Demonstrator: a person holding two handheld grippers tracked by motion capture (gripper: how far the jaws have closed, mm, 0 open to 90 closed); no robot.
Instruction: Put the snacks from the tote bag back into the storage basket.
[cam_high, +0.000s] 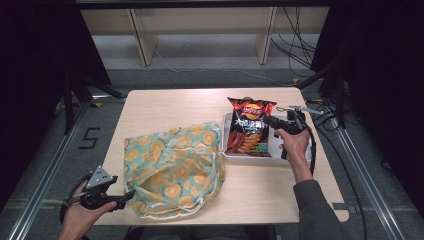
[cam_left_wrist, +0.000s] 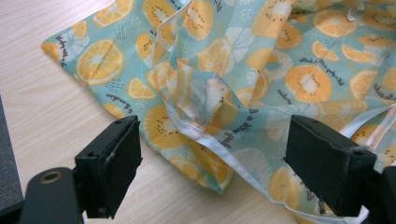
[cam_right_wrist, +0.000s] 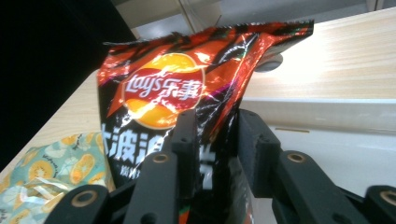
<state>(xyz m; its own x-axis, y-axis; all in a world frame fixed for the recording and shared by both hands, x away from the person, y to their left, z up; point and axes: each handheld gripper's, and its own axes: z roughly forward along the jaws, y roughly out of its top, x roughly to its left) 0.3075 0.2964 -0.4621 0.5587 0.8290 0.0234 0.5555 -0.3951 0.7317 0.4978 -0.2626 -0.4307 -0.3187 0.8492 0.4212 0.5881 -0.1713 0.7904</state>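
Note:
A red and black Lay's chip bag (cam_high: 250, 127) stands tilted in a white tray (cam_high: 295, 154) at the table's right. My right gripper (cam_high: 272, 120) is shut on the bag's right edge; in the right gripper view the chip bag (cam_right_wrist: 177, 88) is pinched between the two jaws of the right gripper (cam_right_wrist: 215, 140). A fabric bag with an orange-slice print (cam_high: 172, 167) lies crumpled at the front left. My left gripper (cam_high: 129, 196) stands open at its near left corner. In the left gripper view the fabric bag (cam_left_wrist: 261, 70) and its white drawstring (cam_left_wrist: 219, 151) lie ahead of the open left gripper (cam_left_wrist: 215, 168).
The wooden table (cam_high: 165, 107) has bare room at the back left. Black frame legs and cables (cam_high: 320, 107) stand off the table's right side. Metal rails (cam_high: 45, 175) run along the floor on both sides.

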